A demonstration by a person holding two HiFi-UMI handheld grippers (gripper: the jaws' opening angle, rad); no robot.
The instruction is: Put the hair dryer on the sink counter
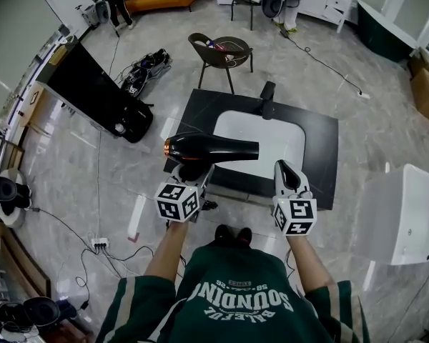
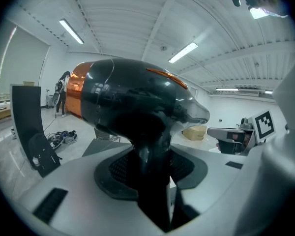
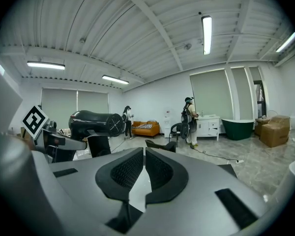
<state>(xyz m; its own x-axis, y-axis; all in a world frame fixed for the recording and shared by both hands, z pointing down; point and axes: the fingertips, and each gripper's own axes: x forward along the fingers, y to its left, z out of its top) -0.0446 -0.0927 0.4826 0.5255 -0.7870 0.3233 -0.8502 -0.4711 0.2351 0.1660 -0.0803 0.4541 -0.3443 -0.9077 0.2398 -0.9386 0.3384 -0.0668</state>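
Closest to the lens is the person's green shirt (image 1: 236,299), with both bare forearms reaching out from it, elbows bent. The two grippers sit roughly side by side at the near edge of the black sink bench (image 1: 318,156).

The left gripper (image 1: 194,176) has the goods. Its jaws are clamped on the handle of the hair dryer (image 1: 211,147), and the left gripper view shows the dark handle wedged right between the pads. The barrel lies about level above the gripper. Its orange back end faces the person's left and the nozzle points right, over the white basin (image 1: 261,138). That gripper looks tilted up quite a bit, since its own camera mostly sees ceiling behind the dryer.

The right gripper (image 1: 287,171) is just along for the ride. Its jaws are pressed together with nothing in them, and it points up and forward over the front rim of the bench. It sees the dryer off to its left.

So I'd say we're in the carry stage: dryer grabbed and brought over, not yet set down. It looks to be held up off the bench rather than resting on it, though I can't be totally sure from above.

For the next move I'd pick flat black bench, not the basin. Probably the left strip near the dryer's back end, away from the faucet (image 1: 267,98). Then lower it, lay the barrel on its side so it won't roll into the basin, and open the jaws.
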